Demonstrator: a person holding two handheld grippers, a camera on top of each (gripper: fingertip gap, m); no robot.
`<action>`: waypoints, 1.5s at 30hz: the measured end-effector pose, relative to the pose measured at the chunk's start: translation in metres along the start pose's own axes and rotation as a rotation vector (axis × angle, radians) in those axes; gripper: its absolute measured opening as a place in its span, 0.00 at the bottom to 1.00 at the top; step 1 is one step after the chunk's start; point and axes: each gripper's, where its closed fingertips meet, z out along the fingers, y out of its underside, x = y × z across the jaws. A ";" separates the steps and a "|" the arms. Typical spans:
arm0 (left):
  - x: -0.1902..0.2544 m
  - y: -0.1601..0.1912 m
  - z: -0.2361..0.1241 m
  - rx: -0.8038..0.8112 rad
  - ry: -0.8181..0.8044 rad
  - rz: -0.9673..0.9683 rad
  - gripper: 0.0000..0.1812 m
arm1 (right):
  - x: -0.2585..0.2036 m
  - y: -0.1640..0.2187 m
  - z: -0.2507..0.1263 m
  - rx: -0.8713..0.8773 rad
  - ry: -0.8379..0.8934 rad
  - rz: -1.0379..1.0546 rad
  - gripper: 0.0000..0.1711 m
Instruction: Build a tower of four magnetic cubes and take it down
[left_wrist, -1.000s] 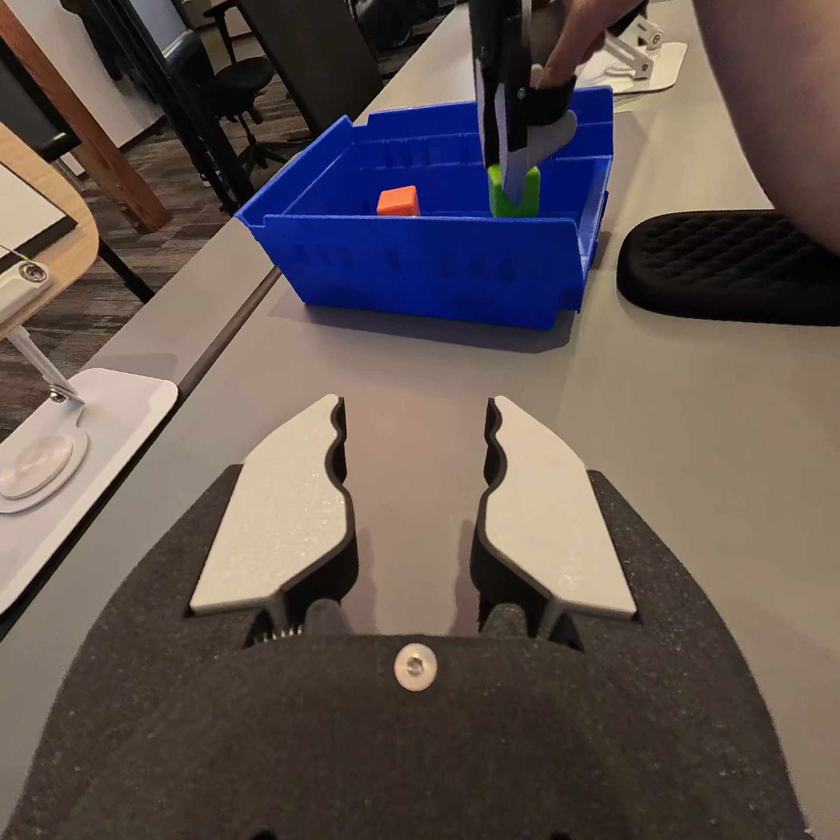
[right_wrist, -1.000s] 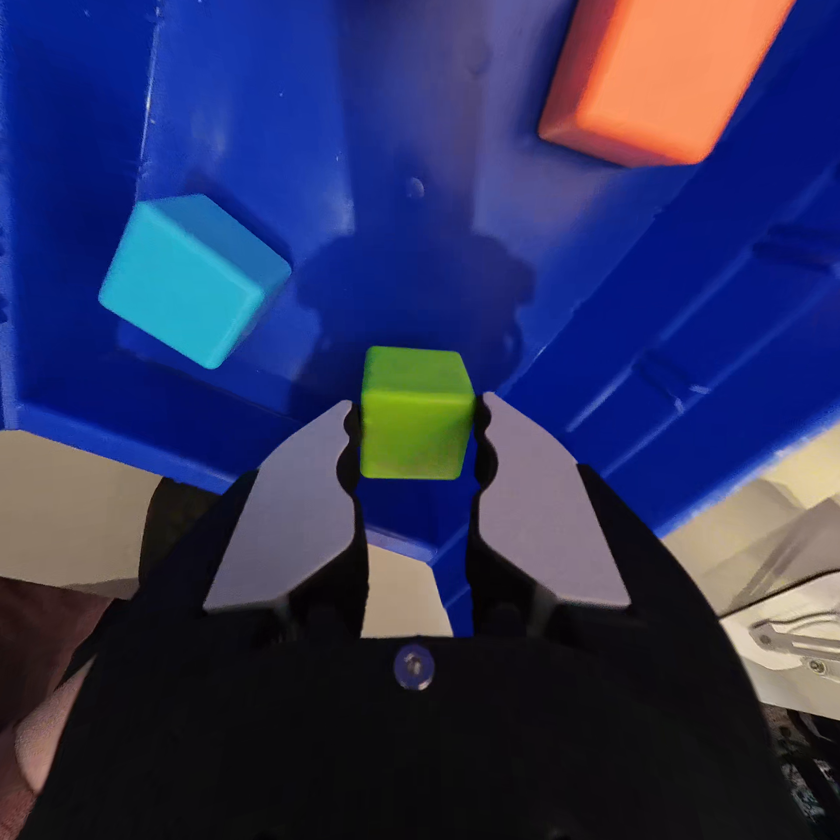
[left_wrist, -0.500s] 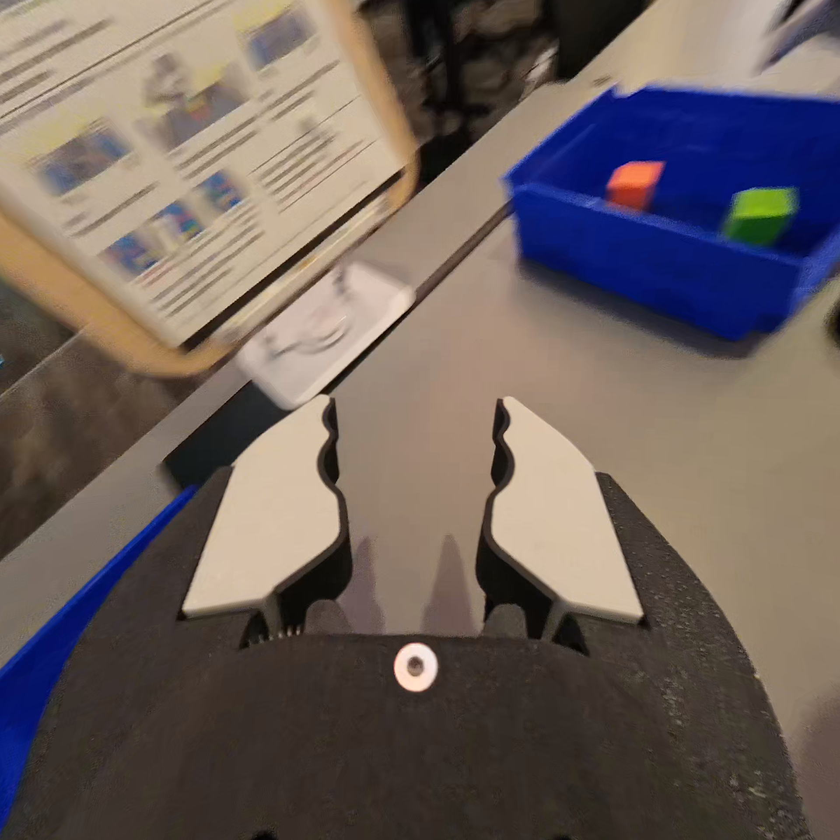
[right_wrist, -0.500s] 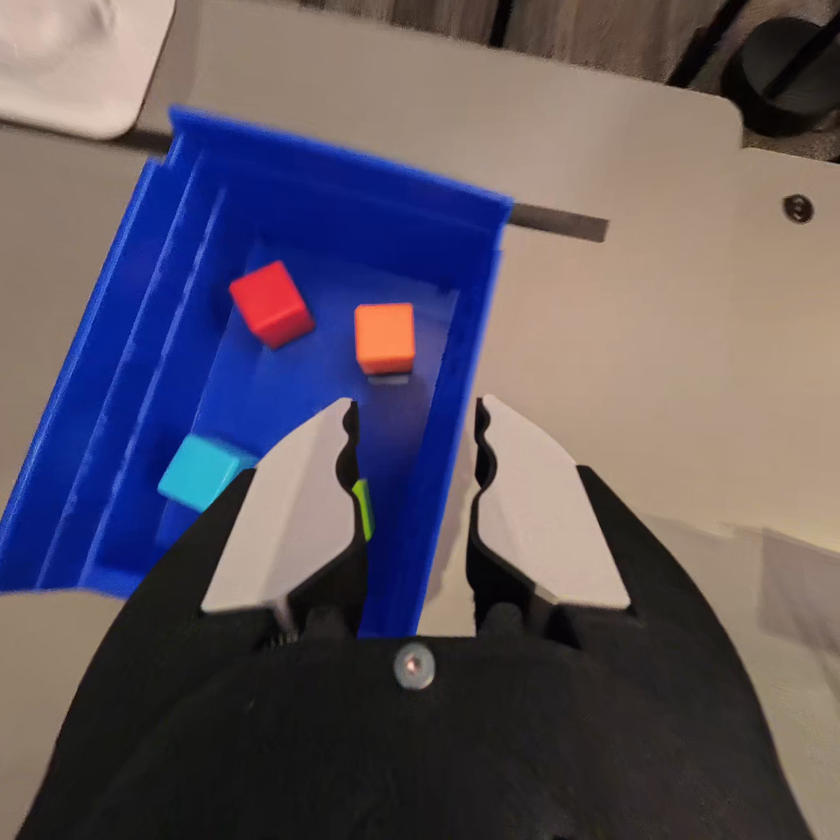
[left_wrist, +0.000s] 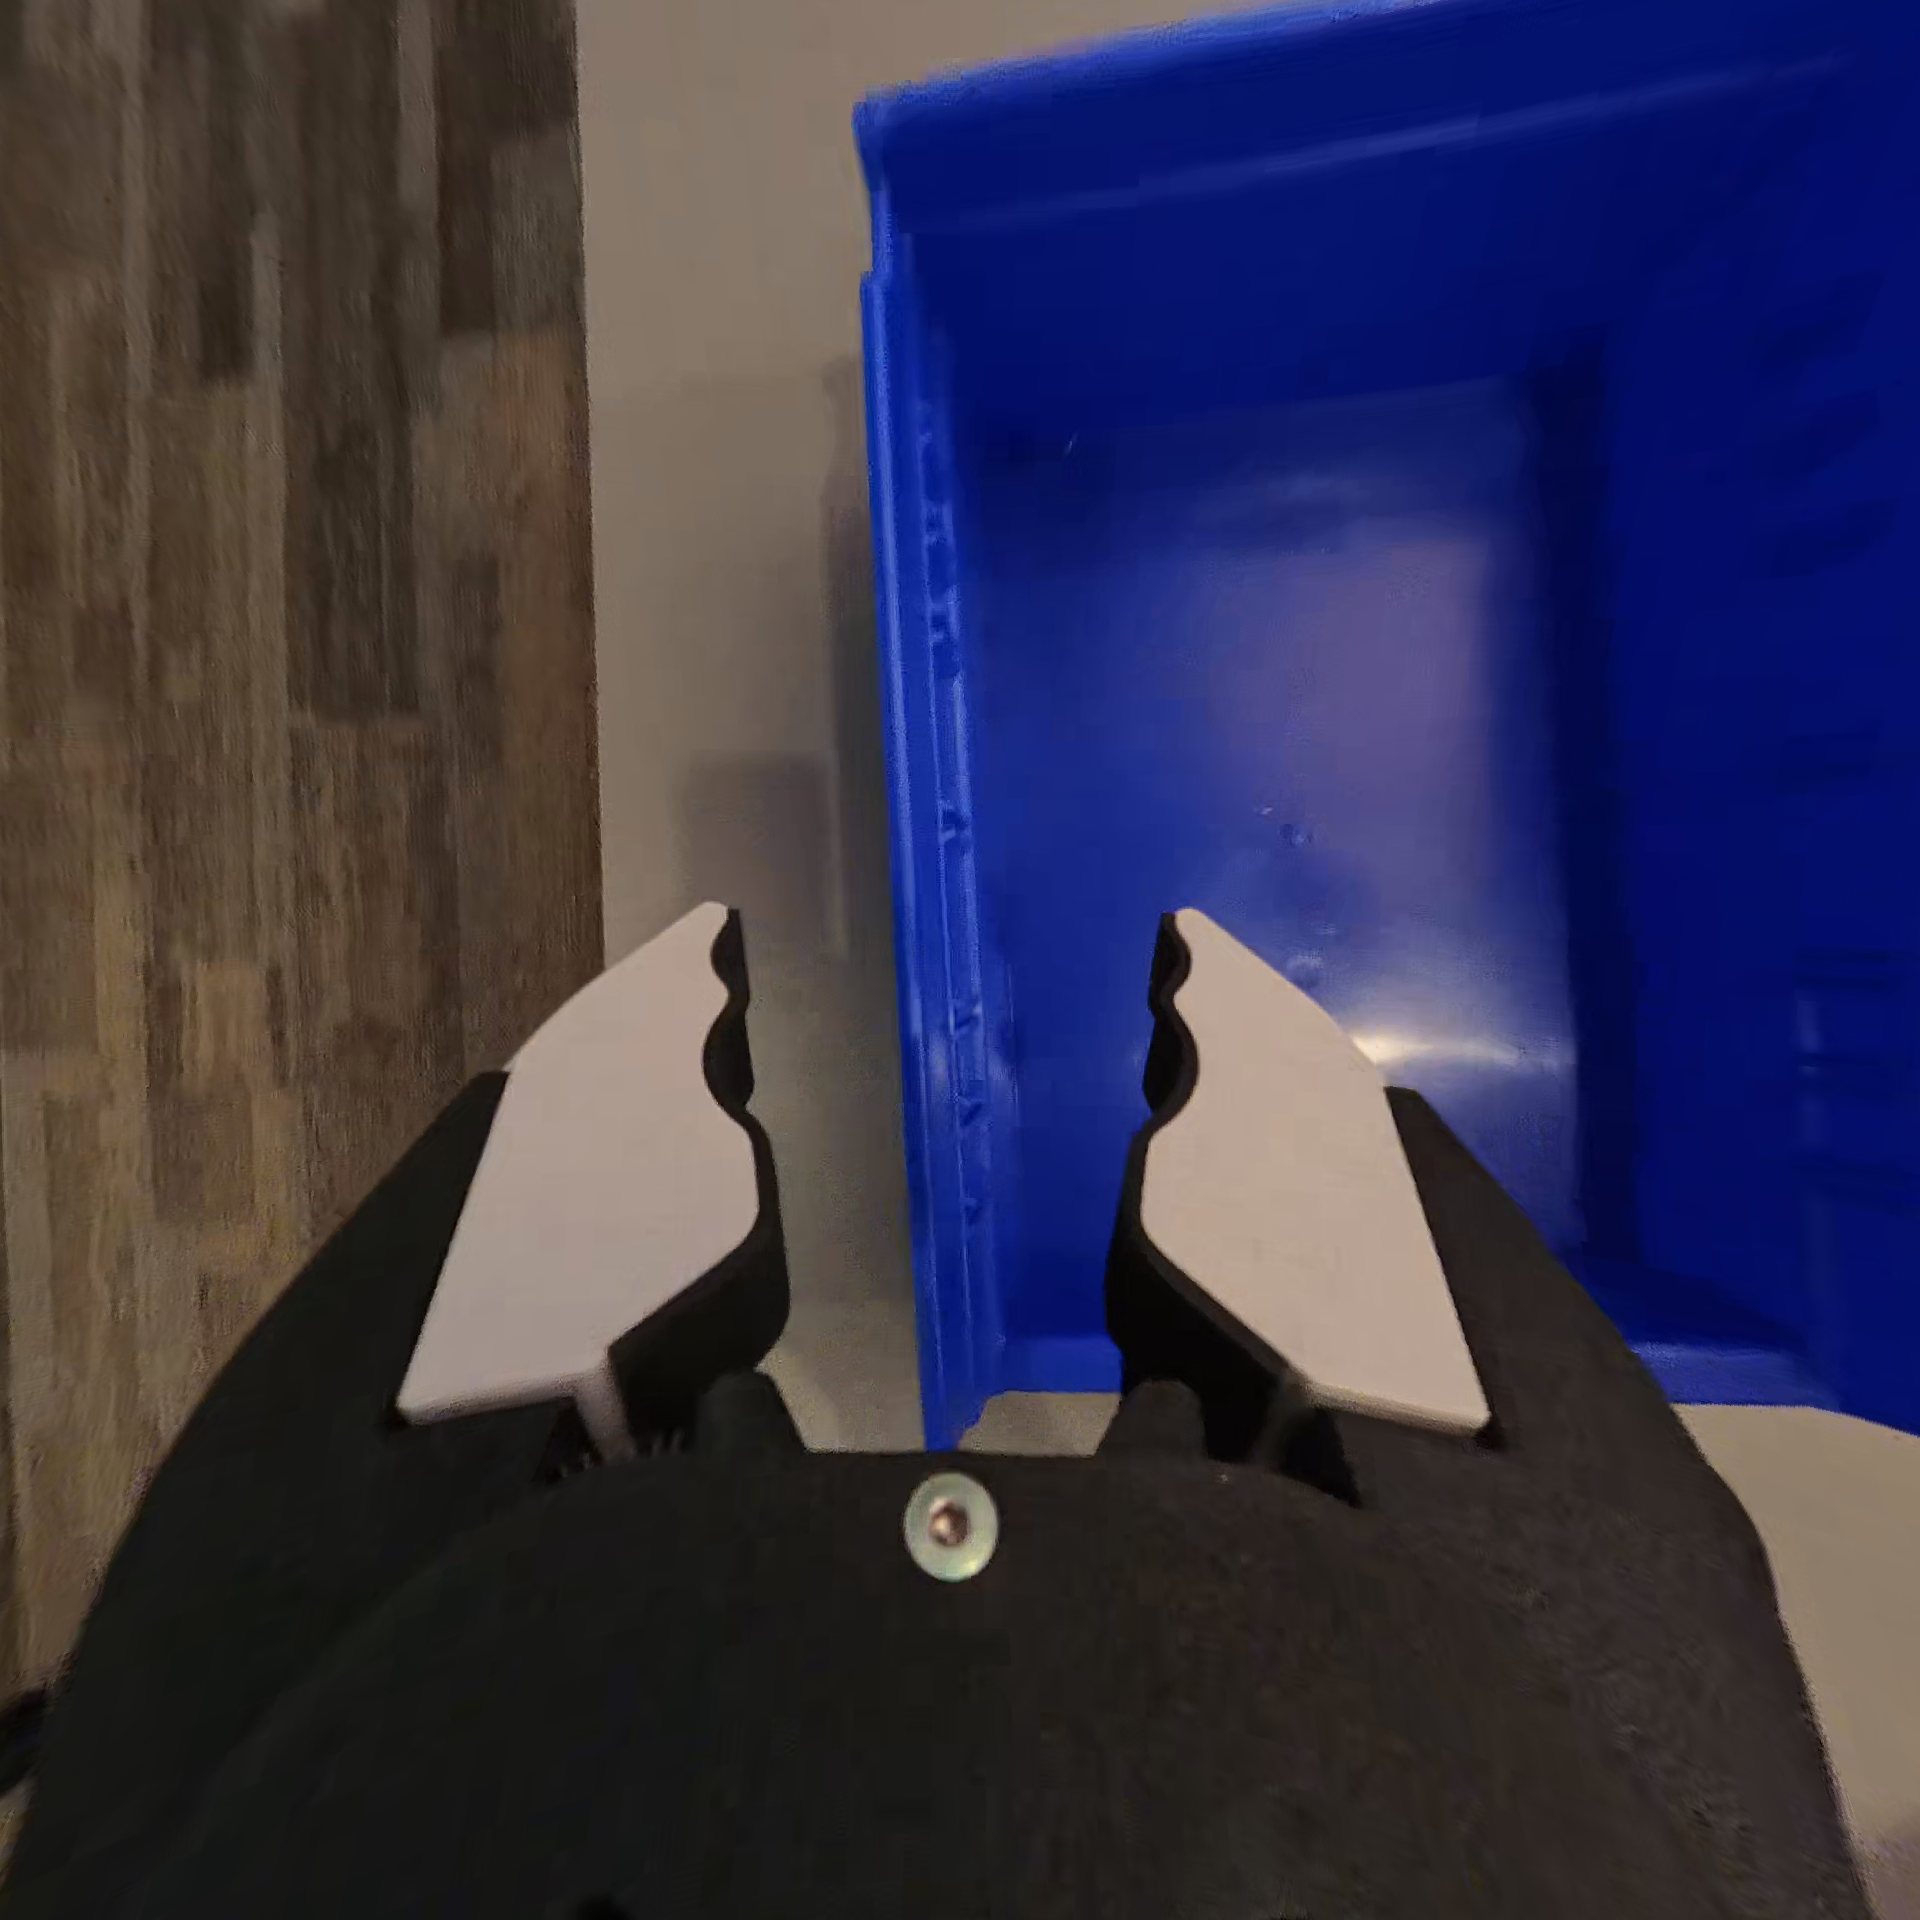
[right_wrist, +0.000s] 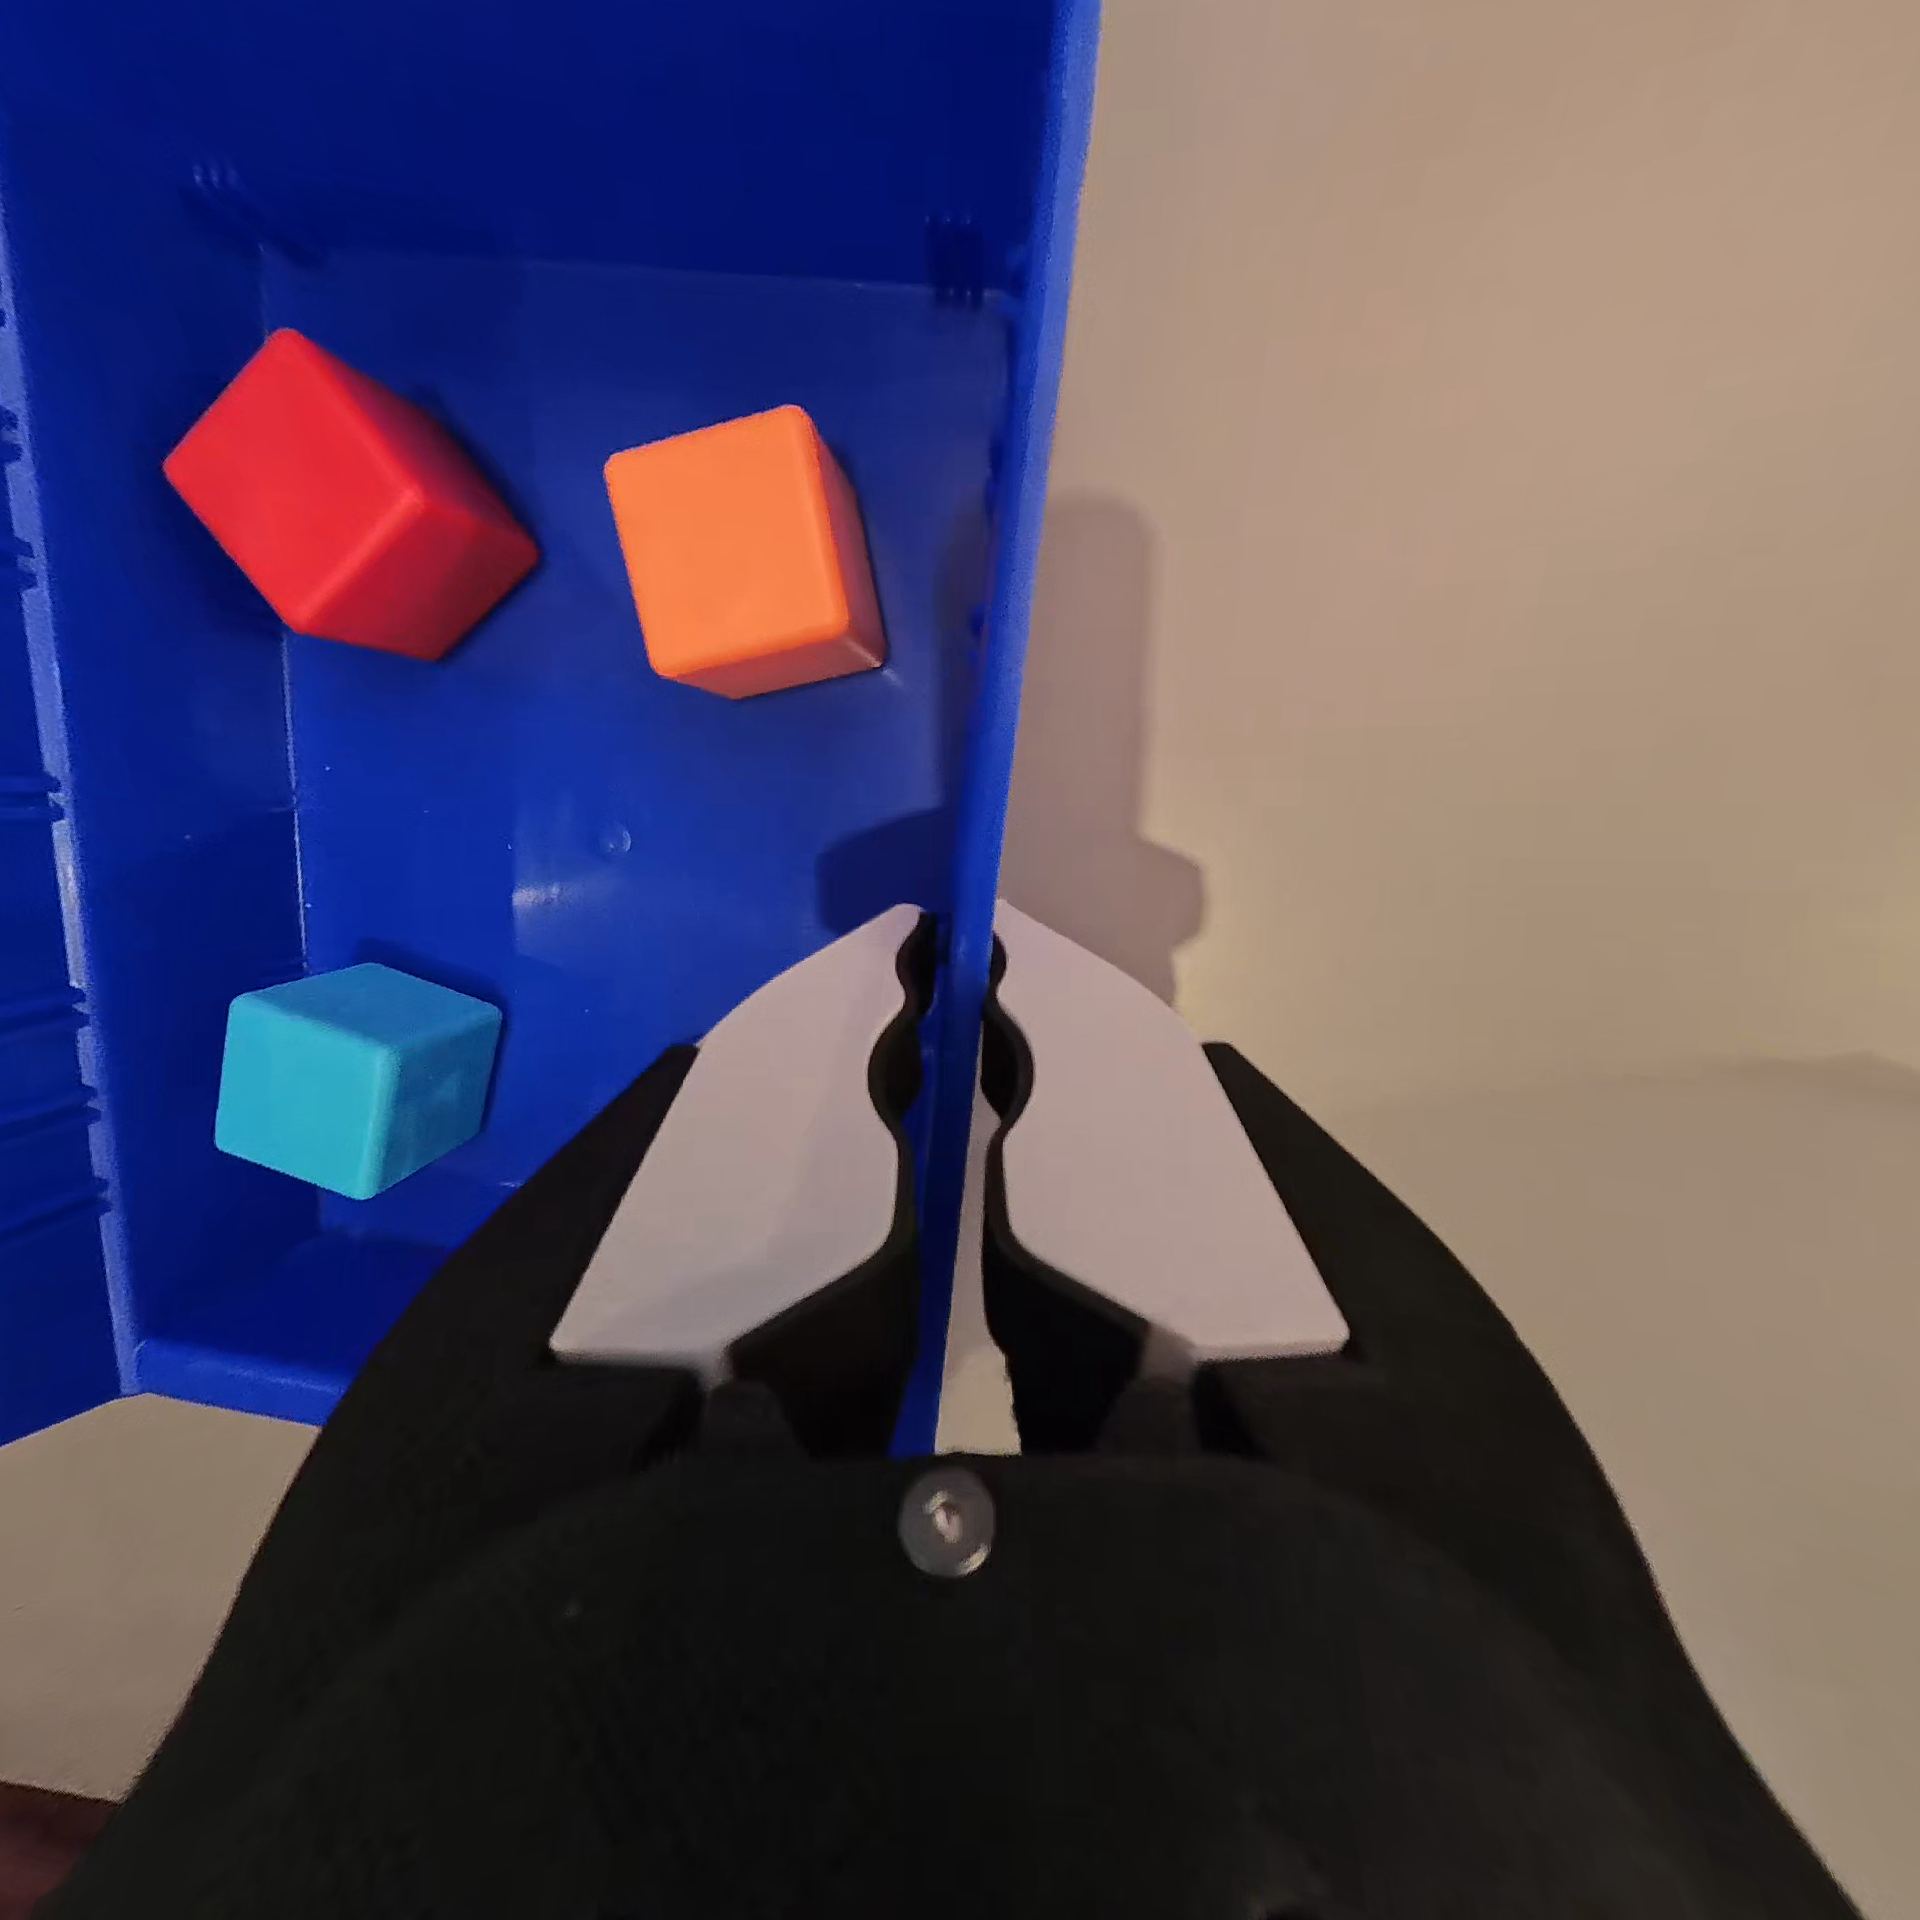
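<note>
We look down on a pale grey counter (right_wrist: 1507, 623) carrying a blue plastic bin (right_wrist: 135, 935), its long wall running up the right wrist view. In the left wrist view, a blue bin (left_wrist: 1351, 260) sits near the counter's (left_wrist: 717, 416) edge, wood-plank floor (left_wrist: 260, 623) beyond.

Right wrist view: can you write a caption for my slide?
Right tongs pinch the blue bin's wall; red, orange and teal cubes lie inside.

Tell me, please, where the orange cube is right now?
In the right wrist view, the orange cube sits inside the blue bin, right of the red cube and near the bin's right wall.
</note>
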 end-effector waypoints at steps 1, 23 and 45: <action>-0.001 0.005 0.007 -0.029 0.016 -0.011 0.41 | 0.000 0.000 0.000 -0.001 0.000 0.001 0.05; 0.059 0.049 0.052 -0.404 0.189 0.018 0.04 | -0.090 0.010 0.007 -0.152 -0.081 -0.169 0.05; 0.213 0.037 0.039 -0.420 0.085 0.503 0.24 | -0.161 0.006 0.043 -0.170 -0.055 -0.143 0.05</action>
